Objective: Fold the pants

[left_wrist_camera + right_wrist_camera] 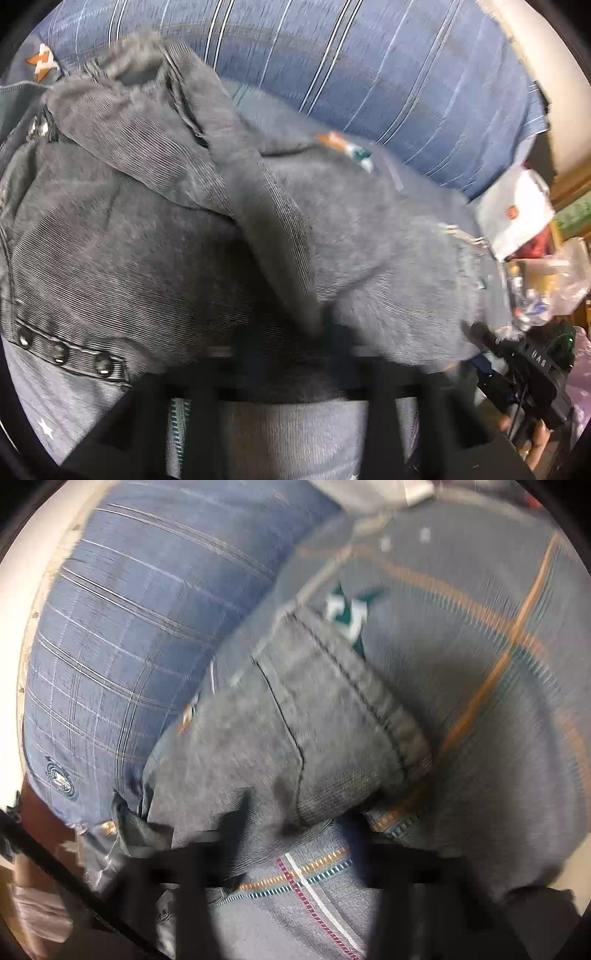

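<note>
**Grey pants bunched over both grippers on a patterned bedspread**

The left gripper (295,354) sits under a heavy fold of the grey pants (207,229); its jaws are buried in blurred denim, and whether they are clamped or apart cannot be told. The right gripper (295,853) likewise meets the pants (288,716) at its lower frame edge, where fabric drapes over one finger; its jaw state cannot be told either.

Outward from the left jaws, the pants rise in a crumpled mound, with a row of metal studs (61,352) along a seam at lower left and a frayed hem toward the right. In the right wrist view, a stitched hem edge of one leg runs diagonally away from the jaws.

The pants lie on a grey bedspread (480,664) crossed by orange, teal and maroon stitched lines with small star motifs. Beyond it lies a blue plaid pillow (369,74), also seen at the left of the right wrist view (122,635). At the far right of the left view, the right gripper's black body (532,373) shows beside cluttered plastic bags (554,280).
</note>
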A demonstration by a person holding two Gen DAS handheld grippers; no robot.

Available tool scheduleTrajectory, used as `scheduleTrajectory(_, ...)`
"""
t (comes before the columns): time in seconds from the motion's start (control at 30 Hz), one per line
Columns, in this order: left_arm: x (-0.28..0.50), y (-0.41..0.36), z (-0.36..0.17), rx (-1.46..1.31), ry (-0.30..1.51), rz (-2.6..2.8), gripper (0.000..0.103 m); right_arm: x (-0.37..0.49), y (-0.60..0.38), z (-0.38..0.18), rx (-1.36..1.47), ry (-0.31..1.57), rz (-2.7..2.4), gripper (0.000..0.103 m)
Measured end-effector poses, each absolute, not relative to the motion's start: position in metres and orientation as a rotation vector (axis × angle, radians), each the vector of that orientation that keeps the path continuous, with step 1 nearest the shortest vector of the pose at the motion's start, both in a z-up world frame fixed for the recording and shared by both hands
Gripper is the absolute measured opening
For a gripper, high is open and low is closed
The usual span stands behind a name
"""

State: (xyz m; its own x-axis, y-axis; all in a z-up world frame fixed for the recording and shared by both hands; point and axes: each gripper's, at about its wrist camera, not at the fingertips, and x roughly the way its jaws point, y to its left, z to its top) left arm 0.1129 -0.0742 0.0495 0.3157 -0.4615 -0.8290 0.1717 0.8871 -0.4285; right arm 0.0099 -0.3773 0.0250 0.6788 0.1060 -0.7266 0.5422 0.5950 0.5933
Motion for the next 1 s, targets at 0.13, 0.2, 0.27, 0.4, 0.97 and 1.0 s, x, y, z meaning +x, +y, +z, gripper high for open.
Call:
scheduleTrajectory(0.13, 0.113, -0.042, 0.082, -0.279, 1.065, -0.415, 0.060, 0.001, -0.341, 0.068, 0.705, 0.732, -0.351, 0.079)
scheduleTrajectory(0.2, 0.119, -0.024, 0.095, -0.265, 1.029, -0.375, 0.061, 0.005, -0.325, 0.083, 0.648, 0.724, -0.285, 0.079)
scheduleTrajectory(0.27, 0.129, -0.008, 0.103, -0.216, 1.002, -0.311, 0.063, 0.022, -0.307, 0.092, 0.603, 0.742, -0.130, 0.079)
scheduleTrajectory(0.4, 0.149, 0.039, 0.101, -0.265, 0.975, -0.209, 0.067, 0.089, -0.262, 0.107, 0.529, 0.813, 0.216, 0.080)
scheduleTrajectory(0.97, 0.186, 0.115, 0.067, -0.556, 1.130, -0.130, 0.069, 0.360, -0.137, 0.047, 0.460, 1.217, 0.511, 0.027)
scheduleTrajectory(1.0, 0.184, 0.120, 0.070, -0.568, 1.123, -0.127, 0.069, 0.353, -0.128, 0.057, 0.397, 1.191, 0.525, 0.014)
